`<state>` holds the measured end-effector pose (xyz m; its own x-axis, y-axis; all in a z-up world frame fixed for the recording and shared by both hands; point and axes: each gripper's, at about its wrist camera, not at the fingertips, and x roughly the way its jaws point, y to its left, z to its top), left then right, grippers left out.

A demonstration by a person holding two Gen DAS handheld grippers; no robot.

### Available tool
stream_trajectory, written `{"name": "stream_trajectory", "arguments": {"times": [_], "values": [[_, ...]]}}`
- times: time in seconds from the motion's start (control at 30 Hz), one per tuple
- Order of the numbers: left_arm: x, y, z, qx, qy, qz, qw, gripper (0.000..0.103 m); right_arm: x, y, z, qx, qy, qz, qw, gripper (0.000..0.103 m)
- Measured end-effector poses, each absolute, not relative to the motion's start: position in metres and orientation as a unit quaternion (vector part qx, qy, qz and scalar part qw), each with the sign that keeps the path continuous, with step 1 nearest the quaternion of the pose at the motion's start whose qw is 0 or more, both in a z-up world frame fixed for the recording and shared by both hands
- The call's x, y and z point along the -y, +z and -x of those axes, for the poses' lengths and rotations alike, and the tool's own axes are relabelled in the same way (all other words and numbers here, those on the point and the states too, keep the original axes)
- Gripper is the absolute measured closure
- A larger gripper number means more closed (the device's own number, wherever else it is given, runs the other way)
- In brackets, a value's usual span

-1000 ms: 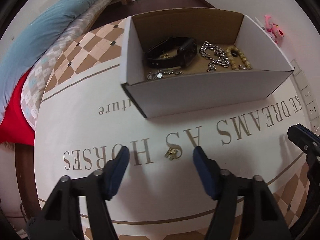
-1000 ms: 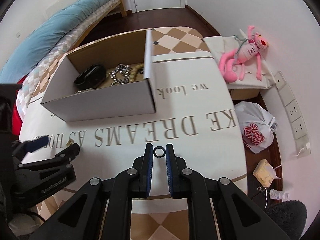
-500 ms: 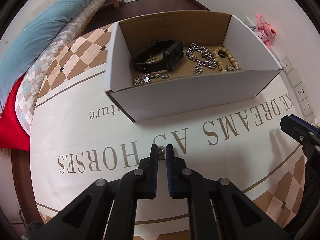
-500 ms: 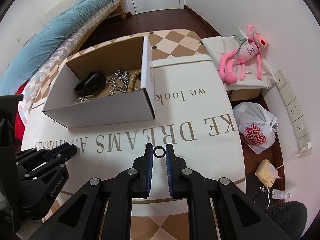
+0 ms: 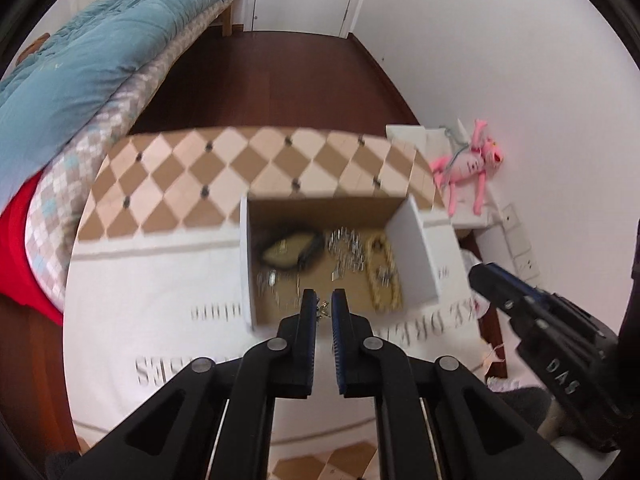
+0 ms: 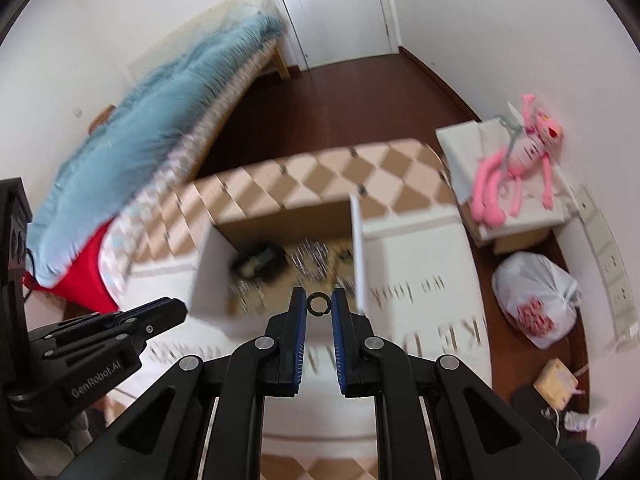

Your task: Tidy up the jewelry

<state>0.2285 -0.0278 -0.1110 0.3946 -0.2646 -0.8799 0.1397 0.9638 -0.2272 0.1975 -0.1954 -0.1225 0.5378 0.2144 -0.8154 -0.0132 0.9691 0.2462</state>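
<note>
— What did your left tongs (image 5: 323,307) have?
— They were clamped on a small gold charm (image 5: 322,309), above the near wall of the open box (image 5: 416,256).
— And the right tongs (image 6: 318,305)?
— I had them pinched on a dark ring (image 6: 318,304), over the same box's near edge; the jewelry inside was blurred.

- Two claws are showing: the left claw (image 5: 324,307) and the right claw (image 6: 319,304).
- One white box (image 5: 416,254) is sitting on the bench (image 5: 160,280).
- One black ring (image 6: 319,304) is showing.
- One small gold piece (image 5: 322,307) is showing.
- One pink plush toy (image 6: 516,160) is lying nearby.
- One white plastic bag (image 6: 536,296) is sitting on the floor.
</note>
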Motion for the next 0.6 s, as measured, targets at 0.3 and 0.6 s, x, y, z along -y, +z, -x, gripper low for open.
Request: {"name": "stream_trajectory", "arguments": {"times": [0.3,0.6], "values": [[0.027,-0.131,-0.281,-0.576,-0.087,0.059,0.811,0.095,0.182,-0.149,-0.275,-0.542,0.082,-0.079,0.833,0.089],[0.007,-0.137,-0.28,-0.574,-0.014,0.032,0.818,0.025,0.196,-0.171,-0.29,-0.578,0.07,-0.091,0.808,0.062]]}}
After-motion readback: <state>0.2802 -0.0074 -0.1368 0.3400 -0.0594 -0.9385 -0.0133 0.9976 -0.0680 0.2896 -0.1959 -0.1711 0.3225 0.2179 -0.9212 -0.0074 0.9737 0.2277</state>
